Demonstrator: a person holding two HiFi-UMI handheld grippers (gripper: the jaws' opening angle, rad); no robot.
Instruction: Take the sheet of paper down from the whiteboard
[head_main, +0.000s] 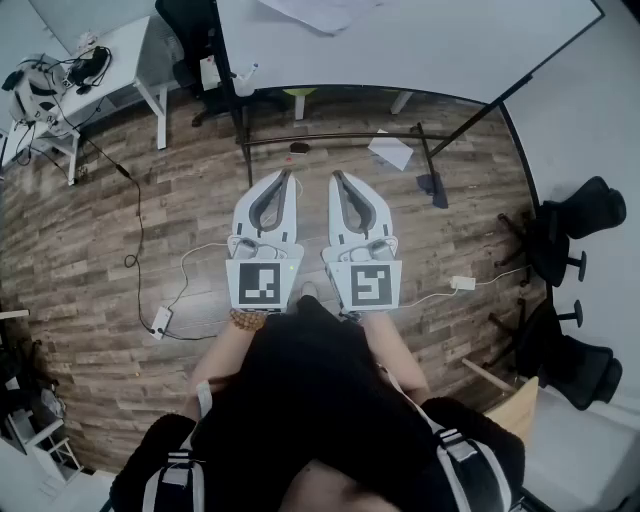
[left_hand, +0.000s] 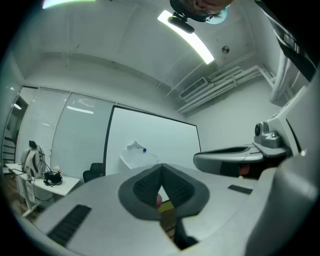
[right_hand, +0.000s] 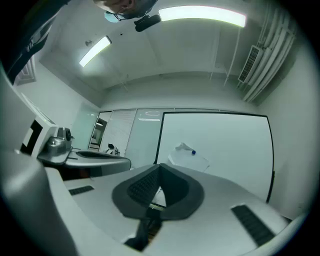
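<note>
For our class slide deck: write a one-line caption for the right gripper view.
Right gripper, jaws shut and empty, faces the whiteboard, where a sheet of paper hangs askew.

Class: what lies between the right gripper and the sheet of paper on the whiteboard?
Only open space: the right gripper view shows the sheet of paper clear beyond the right gripper. Head view: wooden floor and the stand below.
</note>
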